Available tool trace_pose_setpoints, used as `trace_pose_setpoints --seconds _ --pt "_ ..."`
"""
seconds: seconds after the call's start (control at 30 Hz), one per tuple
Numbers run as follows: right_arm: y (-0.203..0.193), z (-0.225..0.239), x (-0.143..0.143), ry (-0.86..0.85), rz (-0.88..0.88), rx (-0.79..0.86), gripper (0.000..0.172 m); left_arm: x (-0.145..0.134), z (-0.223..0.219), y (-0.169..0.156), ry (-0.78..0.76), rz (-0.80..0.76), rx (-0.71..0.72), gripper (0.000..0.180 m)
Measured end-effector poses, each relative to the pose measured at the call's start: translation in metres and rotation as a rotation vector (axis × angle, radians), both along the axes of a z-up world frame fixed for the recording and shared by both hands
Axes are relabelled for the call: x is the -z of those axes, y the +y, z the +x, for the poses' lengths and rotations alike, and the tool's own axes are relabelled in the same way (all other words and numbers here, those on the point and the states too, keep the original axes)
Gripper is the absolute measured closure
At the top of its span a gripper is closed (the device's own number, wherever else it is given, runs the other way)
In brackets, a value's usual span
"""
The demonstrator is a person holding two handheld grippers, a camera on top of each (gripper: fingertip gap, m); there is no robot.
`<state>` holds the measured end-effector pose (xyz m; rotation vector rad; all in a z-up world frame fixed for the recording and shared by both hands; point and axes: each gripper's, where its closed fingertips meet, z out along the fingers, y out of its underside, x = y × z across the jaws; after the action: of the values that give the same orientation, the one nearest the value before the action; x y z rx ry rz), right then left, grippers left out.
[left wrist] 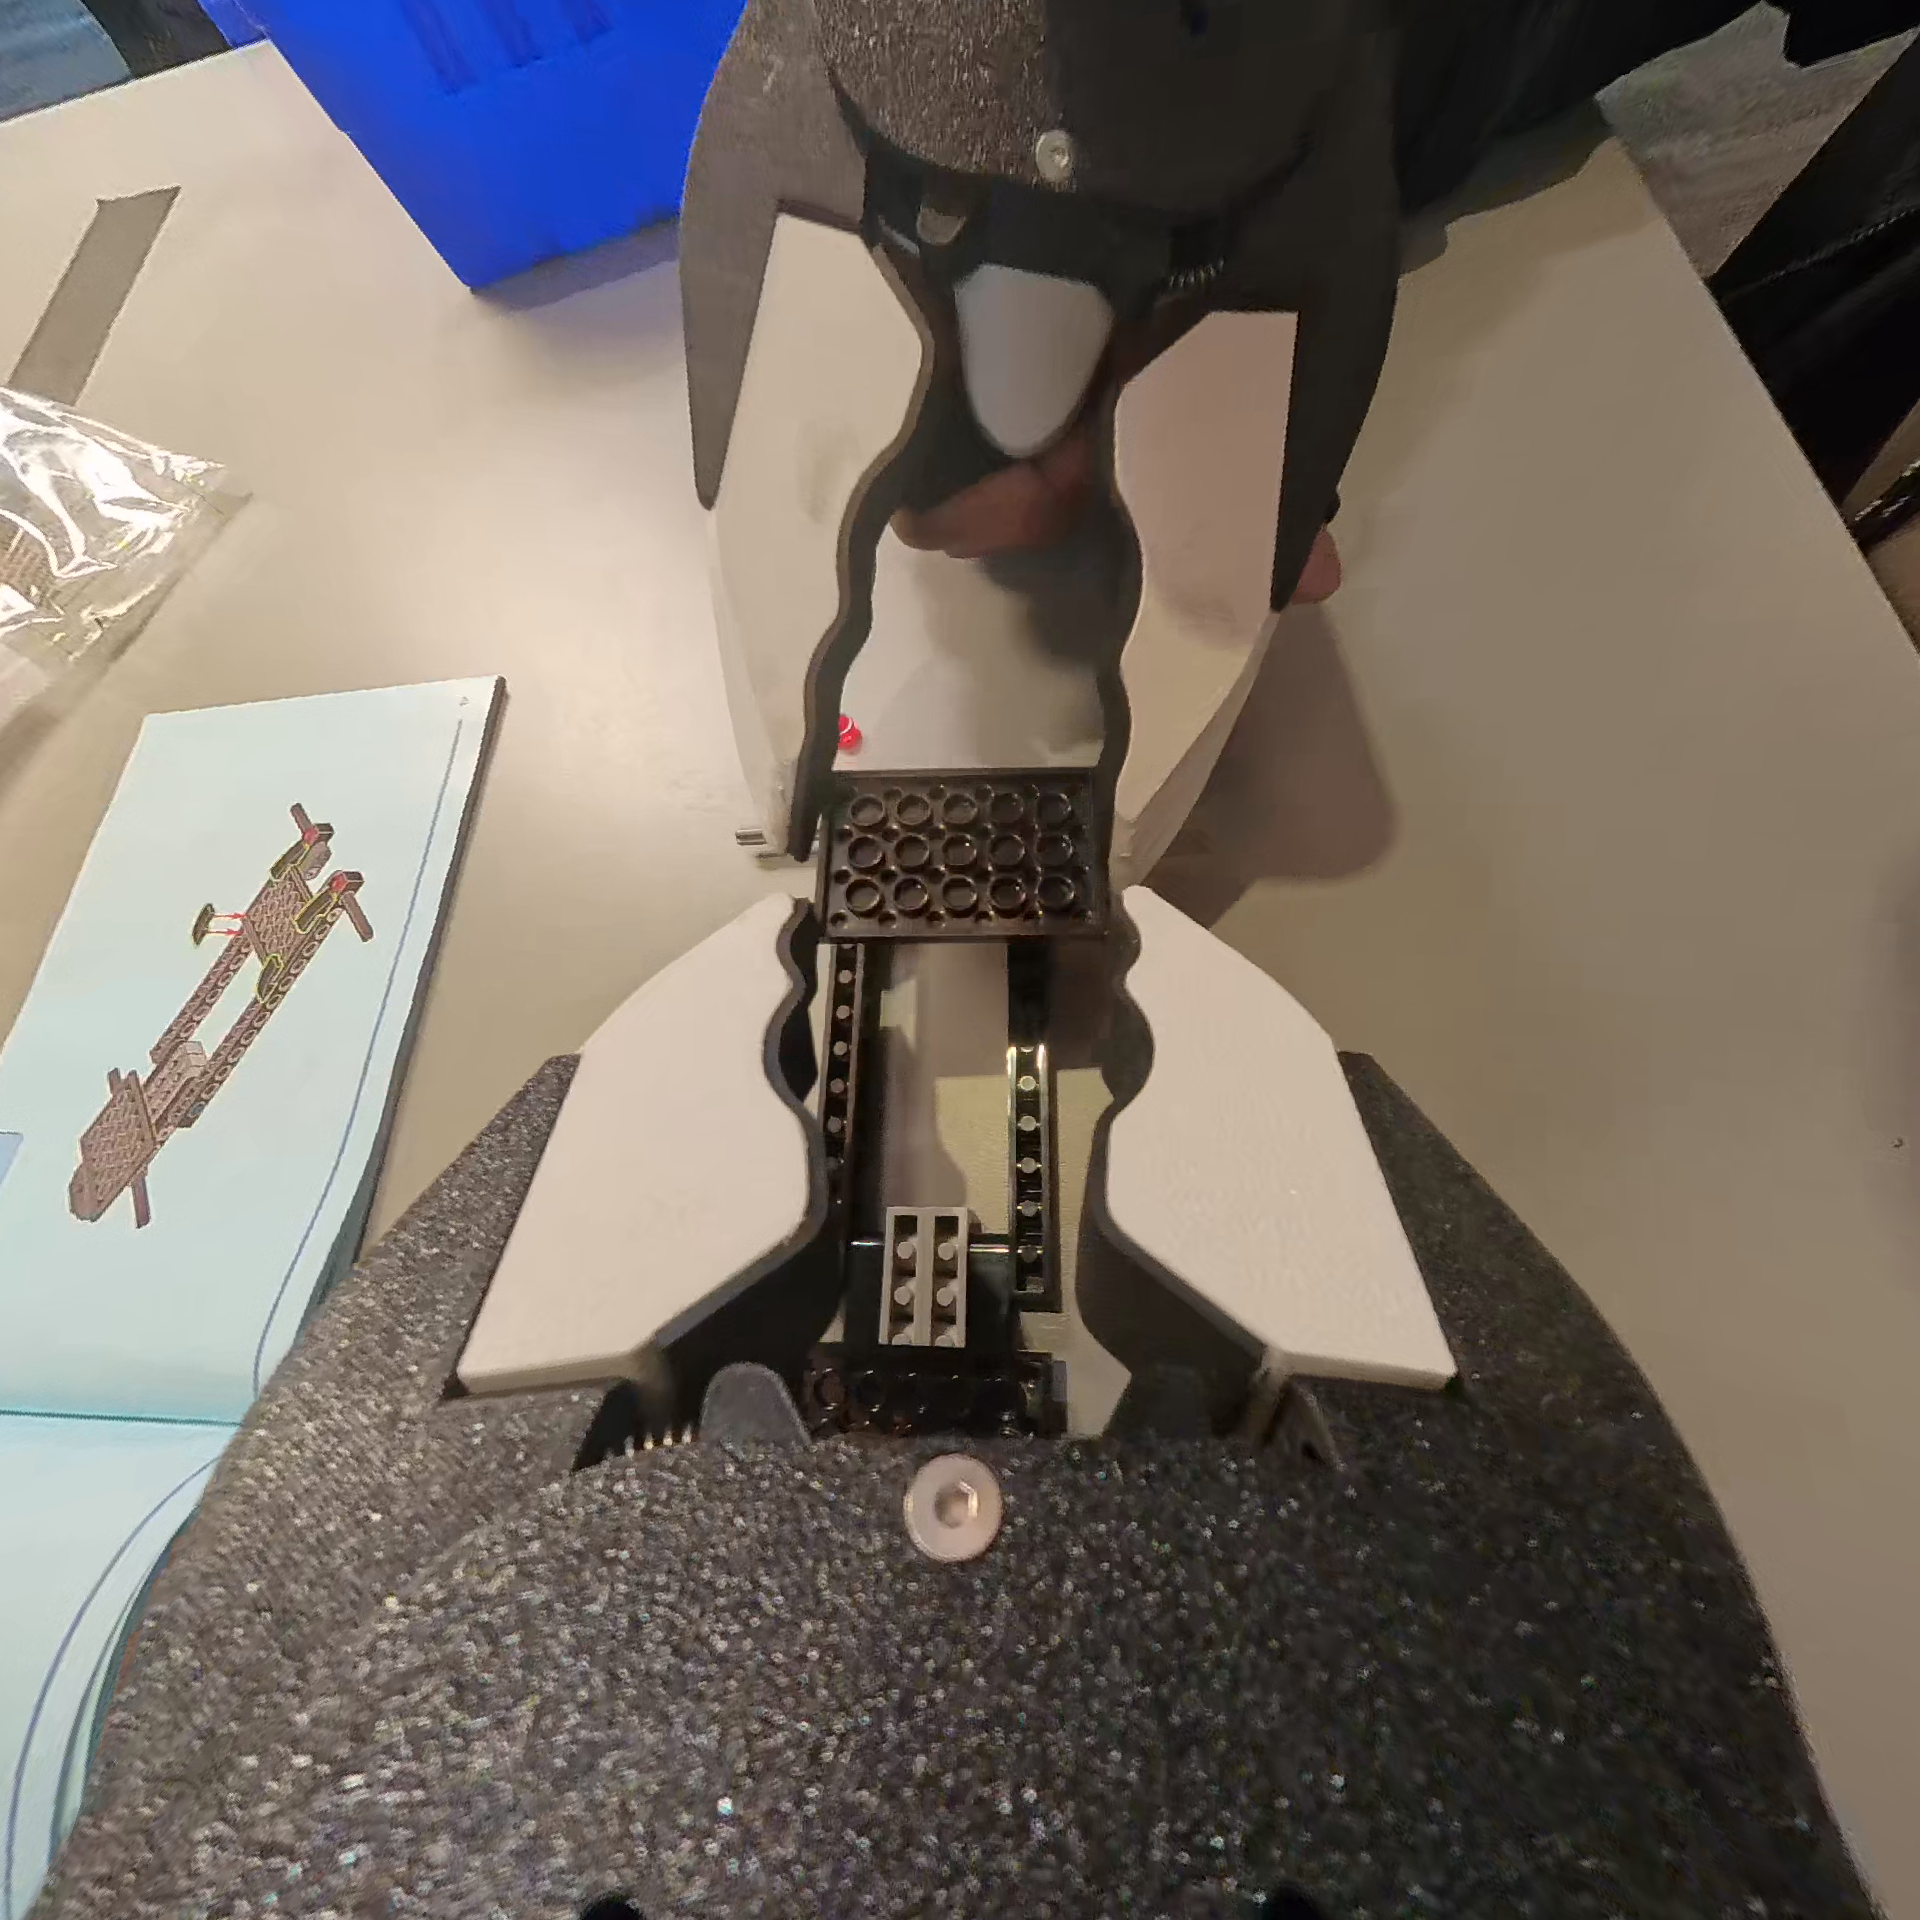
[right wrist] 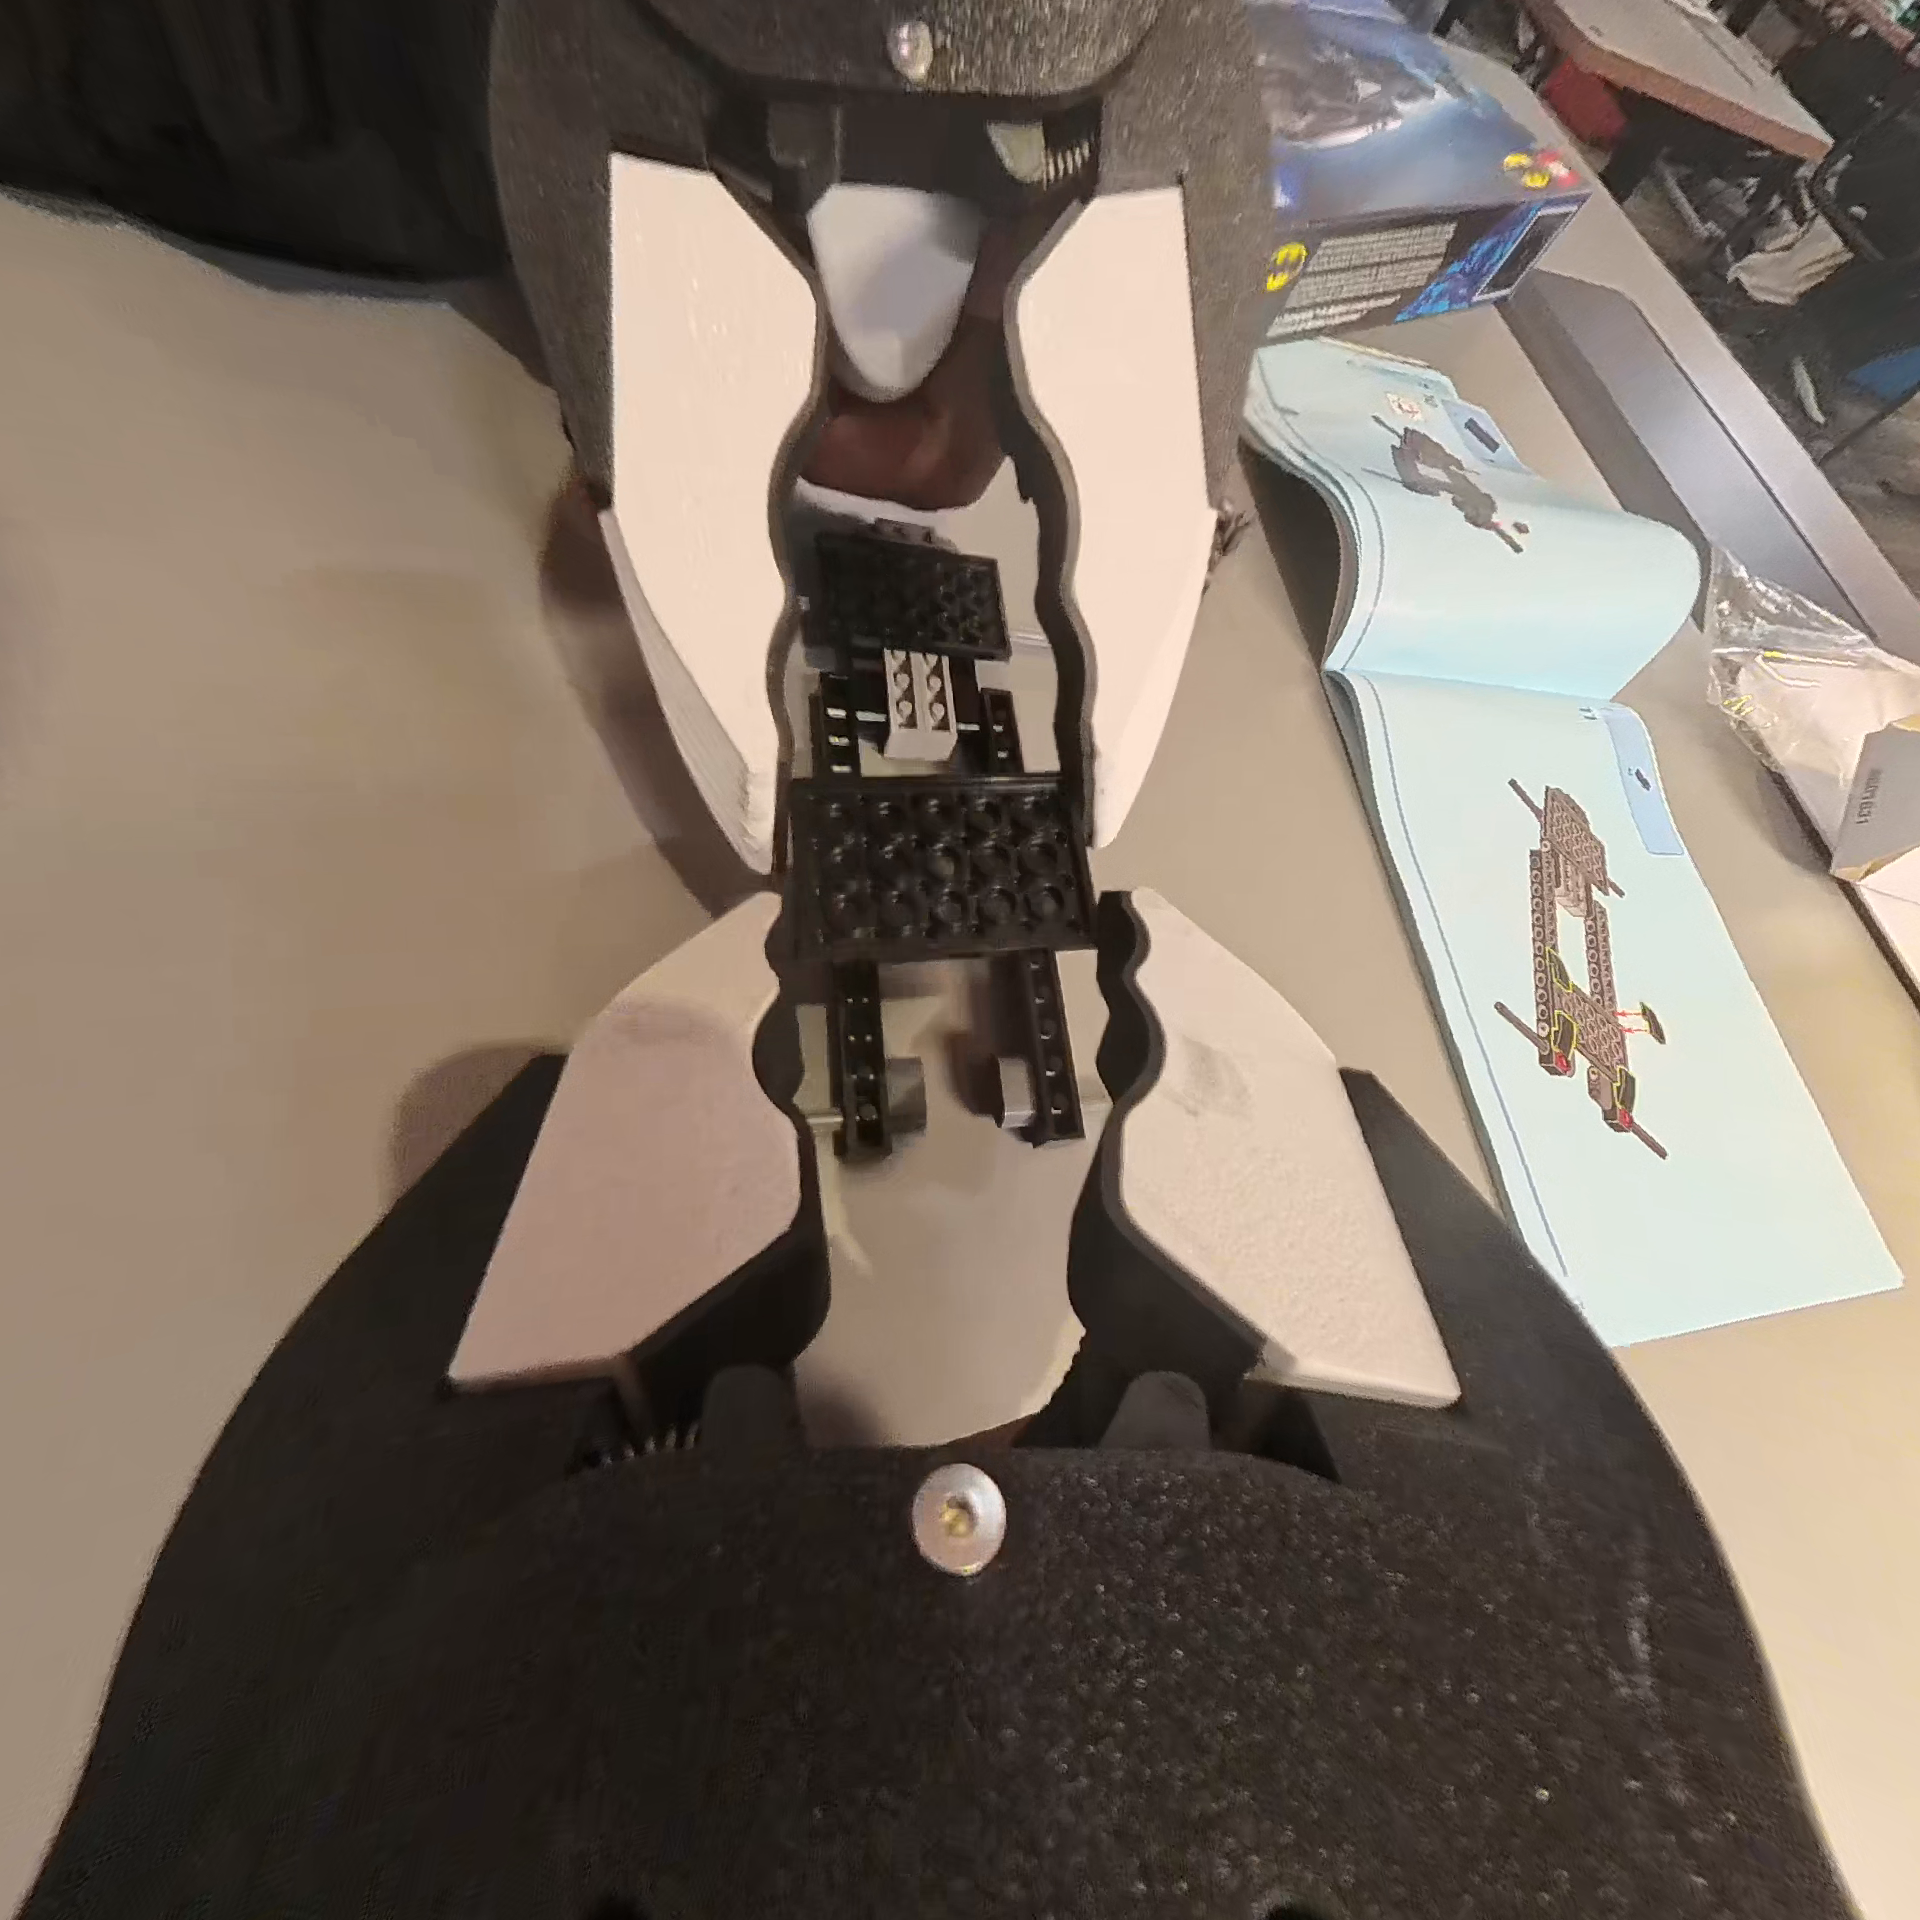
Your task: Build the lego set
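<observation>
Centrally, a black brick frame (left wrist: 961, 862) is shown clamped from two opposite ends by the facing grippers above a beige table (left wrist: 1507, 831); whether the frame rests on the table cannot be told. The studded plate at the middle of the frame is seen from its underside in the left wrist view. The left gripper (left wrist: 963, 909) is closed on the near side edges of this plate, its dark pads set against both edges, and the frame's two long perforated beams and a pair of grey bricks (left wrist: 925, 1278) run back between its fingers. The right gripper (right wrist: 945, 925) is pinched on the same plate from the other end, with two short beam ends lying between its own fingers.

A small red piece (left wrist: 850, 727) is seen on the table just beyond the plate. An open instruction booklet (left wrist: 208, 987) with a pale blue page is laid beside the left gripper. A clear plastic bag (left wrist: 83, 499) and a blue bin (left wrist: 499, 125) are placed farther off. A printed set box (right wrist: 1434, 229) is seen beyond the booklet in the right wrist view.
</observation>
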<state>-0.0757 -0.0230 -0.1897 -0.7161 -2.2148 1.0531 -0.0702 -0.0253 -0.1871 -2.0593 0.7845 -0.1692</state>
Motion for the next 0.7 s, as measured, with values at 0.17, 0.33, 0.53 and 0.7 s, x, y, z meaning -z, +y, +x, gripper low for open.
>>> trace_pose_setpoints --seconds 0.17,0.33,0.53,0.7 --pt "0.010 0.004 0.013 -0.067 0.061 -0.004 0.111 0.009 -0.009 0.004 0.070 -0.059 -0.006 0.128" --pt "0.021 0.009 0.012 -0.118 0.001 0.003 0.110 0.015 -0.007 0.006 0.045 -0.142 0.001 0.128" --pt "0.025 0.010 0.014 -0.143 -0.006 0.004 0.112 0.025 -0.006 0.011 0.060 -0.221 -0.002 0.128" --pt "0.026 0.011 0.014 -0.153 -0.010 0.003 0.113 0.030 -0.004 0.011 0.084 -0.250 0.002 0.127"
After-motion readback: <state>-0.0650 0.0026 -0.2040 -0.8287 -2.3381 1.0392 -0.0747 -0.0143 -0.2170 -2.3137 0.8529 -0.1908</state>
